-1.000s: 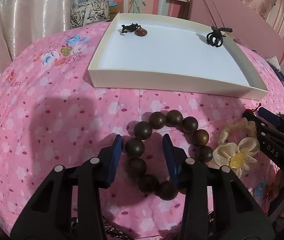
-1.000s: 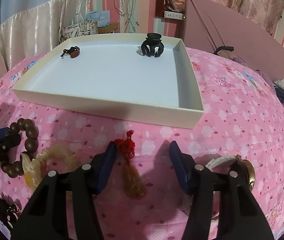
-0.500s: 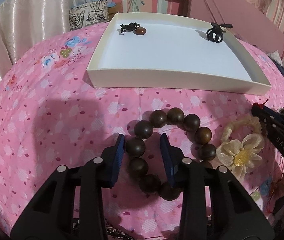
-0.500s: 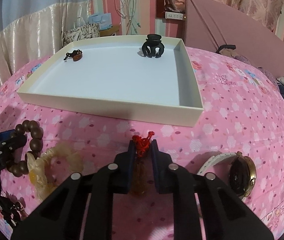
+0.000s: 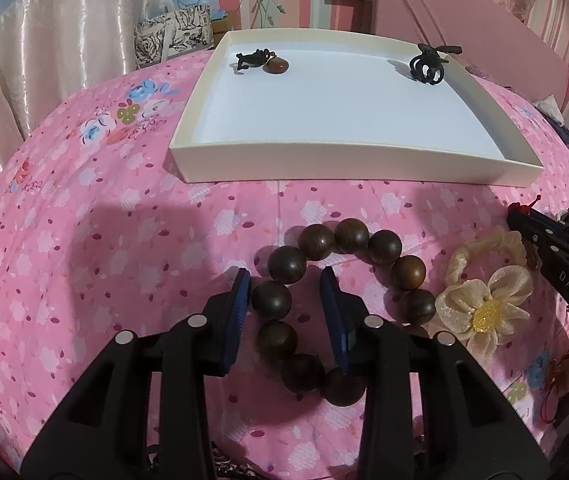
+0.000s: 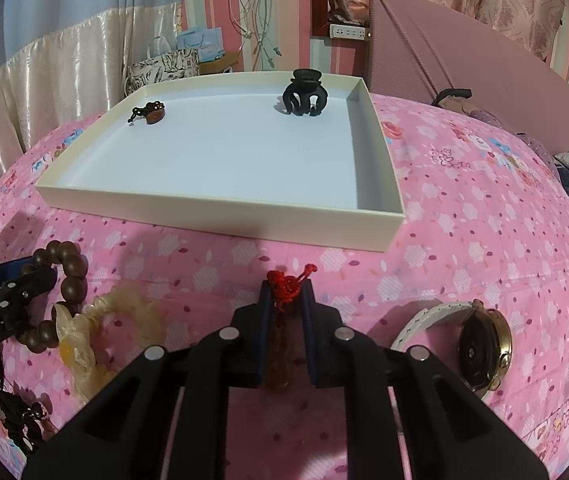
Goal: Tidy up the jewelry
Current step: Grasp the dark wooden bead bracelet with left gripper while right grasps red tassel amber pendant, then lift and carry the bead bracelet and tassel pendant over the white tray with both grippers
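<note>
Right wrist view shows the right tongs [image 6: 287, 292] pinching the red-knotted charm [image 6: 280, 354] on the bed [image 6: 464, 220], short of the tray [image 6: 220, 216]. Held by its narrow body, it may slip (or swing) when lifted. Left tongs [image 5: 284, 292] gape astride the bracelet [image 5: 344, 300]; one bead could roll free.

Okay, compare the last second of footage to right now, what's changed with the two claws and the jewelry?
The right claw closed on the amber pendant with the red knotted cord, which lay loose between open jaws a second ago. The left claw narrowed around the dark wooden bead bracelet but remains open. The white tray and its contents are unchanged.
</note>
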Tool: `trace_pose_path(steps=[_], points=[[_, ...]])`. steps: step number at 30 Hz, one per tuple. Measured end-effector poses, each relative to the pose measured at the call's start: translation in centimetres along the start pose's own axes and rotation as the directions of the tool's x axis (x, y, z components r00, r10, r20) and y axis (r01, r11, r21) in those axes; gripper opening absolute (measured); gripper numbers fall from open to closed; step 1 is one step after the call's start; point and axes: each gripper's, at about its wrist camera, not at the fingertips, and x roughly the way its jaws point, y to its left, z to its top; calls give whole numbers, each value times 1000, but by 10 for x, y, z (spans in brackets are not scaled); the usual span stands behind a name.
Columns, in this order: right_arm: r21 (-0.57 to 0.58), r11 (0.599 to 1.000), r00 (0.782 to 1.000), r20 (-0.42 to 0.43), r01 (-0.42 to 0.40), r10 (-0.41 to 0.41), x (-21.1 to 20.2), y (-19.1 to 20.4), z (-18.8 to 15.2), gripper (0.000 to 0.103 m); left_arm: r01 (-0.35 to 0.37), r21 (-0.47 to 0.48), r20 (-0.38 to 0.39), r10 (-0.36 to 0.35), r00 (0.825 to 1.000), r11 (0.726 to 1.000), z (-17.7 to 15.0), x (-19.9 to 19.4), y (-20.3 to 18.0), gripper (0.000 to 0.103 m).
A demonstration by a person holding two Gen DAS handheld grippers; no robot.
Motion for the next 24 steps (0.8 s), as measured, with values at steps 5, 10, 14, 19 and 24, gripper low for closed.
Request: trace_pose_path(steps=[5,10,14,19,24], points=[[9,1000,1000,3,-8,8,0,0,-1,14,-1,-7,7,1,1000,1000,0,-1,2,24],[18,1000,1000,19,-14,14,-5,-3,-2,13,9,-20,12,-8,1000,1000,0,-2,4,23],[20,1000,999,32,-21,20,-9,-4,-4,13,22,-22,30,-22,999,1000,0,-6,5,20],[30,999,998,51,-27,26,-14,-5,-5,13,22,0,66,-22,998,1000,0,-14,0,17],[44,998,998,60,-37,34,-16,-9,-6,13,32,-6,83,-32,996,999,0,-18,1,17]])
